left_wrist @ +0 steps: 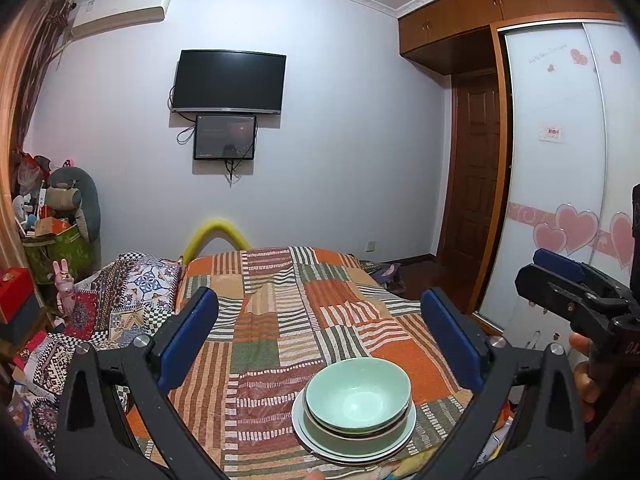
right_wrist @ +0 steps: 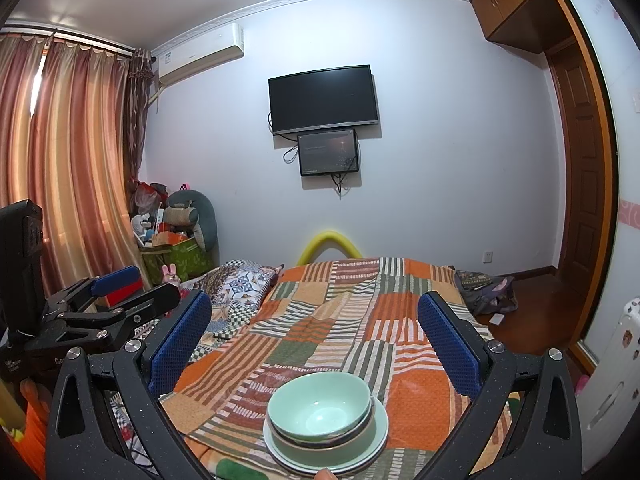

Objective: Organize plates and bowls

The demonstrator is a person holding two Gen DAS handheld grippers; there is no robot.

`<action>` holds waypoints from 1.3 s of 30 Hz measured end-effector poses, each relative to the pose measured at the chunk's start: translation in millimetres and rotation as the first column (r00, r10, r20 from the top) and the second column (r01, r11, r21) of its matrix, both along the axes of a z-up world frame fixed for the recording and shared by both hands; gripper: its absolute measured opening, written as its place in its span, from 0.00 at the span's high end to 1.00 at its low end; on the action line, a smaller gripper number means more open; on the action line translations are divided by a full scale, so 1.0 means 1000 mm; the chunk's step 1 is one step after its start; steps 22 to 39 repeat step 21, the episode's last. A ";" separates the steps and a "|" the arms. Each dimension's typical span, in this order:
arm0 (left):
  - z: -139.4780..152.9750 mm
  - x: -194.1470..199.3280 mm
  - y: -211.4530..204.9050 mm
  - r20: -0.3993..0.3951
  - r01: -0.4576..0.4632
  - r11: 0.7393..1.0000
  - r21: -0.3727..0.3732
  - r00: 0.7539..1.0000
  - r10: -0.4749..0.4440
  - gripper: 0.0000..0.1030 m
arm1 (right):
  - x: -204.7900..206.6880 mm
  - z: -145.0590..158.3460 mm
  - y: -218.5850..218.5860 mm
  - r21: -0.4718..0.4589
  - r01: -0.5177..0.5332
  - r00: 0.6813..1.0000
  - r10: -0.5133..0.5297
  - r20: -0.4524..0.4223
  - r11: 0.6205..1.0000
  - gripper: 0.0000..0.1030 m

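Observation:
A stack of pale green bowls (left_wrist: 359, 394) sits on pale plates (left_wrist: 312, 438) at the near edge of a patchwork bedspread (left_wrist: 304, 320). The stack also shows in the right wrist view (right_wrist: 320, 408), on its plates (right_wrist: 376, 440). My left gripper (left_wrist: 320, 336) is open and empty, raised above and behind the stack. My right gripper (right_wrist: 316, 340) is open and empty too, held above the stack. The right gripper shows at the right edge of the left wrist view (left_wrist: 560, 276). The left gripper shows at the left of the right wrist view (right_wrist: 132, 288).
The bed runs toward a wall with a TV (left_wrist: 229, 82) and a small screen (left_wrist: 225, 137). A patterned pillow (left_wrist: 132, 292) and a cluttered green box (left_wrist: 60, 248) lie left. A wardrobe (left_wrist: 560, 160) and door (left_wrist: 472, 184) stand right. Curtains (right_wrist: 68, 160) hang left.

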State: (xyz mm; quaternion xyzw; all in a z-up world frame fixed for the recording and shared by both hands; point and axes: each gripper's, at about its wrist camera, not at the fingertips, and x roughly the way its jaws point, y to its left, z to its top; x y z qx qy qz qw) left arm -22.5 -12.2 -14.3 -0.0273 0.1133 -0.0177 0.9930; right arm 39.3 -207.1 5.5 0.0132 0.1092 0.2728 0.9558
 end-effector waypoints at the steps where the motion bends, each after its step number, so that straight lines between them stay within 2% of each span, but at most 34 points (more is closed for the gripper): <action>1: 0.000 0.000 0.000 0.003 -0.001 1.000 0.001 1.000 0.001 0.00 | 0.000 0.000 0.000 0.000 0.000 1.000 0.000 0.000 1.000 0.00; 8: 0.000 -0.001 -0.003 0.002 0.029 1.000 0.012 1.000 -0.029 0.00 | 0.000 -0.001 0.001 -0.002 -0.003 1.000 0.003 -0.001 1.000 0.00; 20: -0.001 0.001 0.001 -0.015 0.027 0.999 -0.021 1.000 -0.027 0.00 | 0.003 -0.005 0.000 -0.005 -0.005 1.000 0.005 -0.014 1.000 0.00; 39: -0.001 0.001 0.002 -0.016 0.027 0.999 -0.022 1.000 -0.027 0.00 | 0.003 -0.006 0.000 -0.005 -0.005 1.000 0.005 -0.015 1.000 0.00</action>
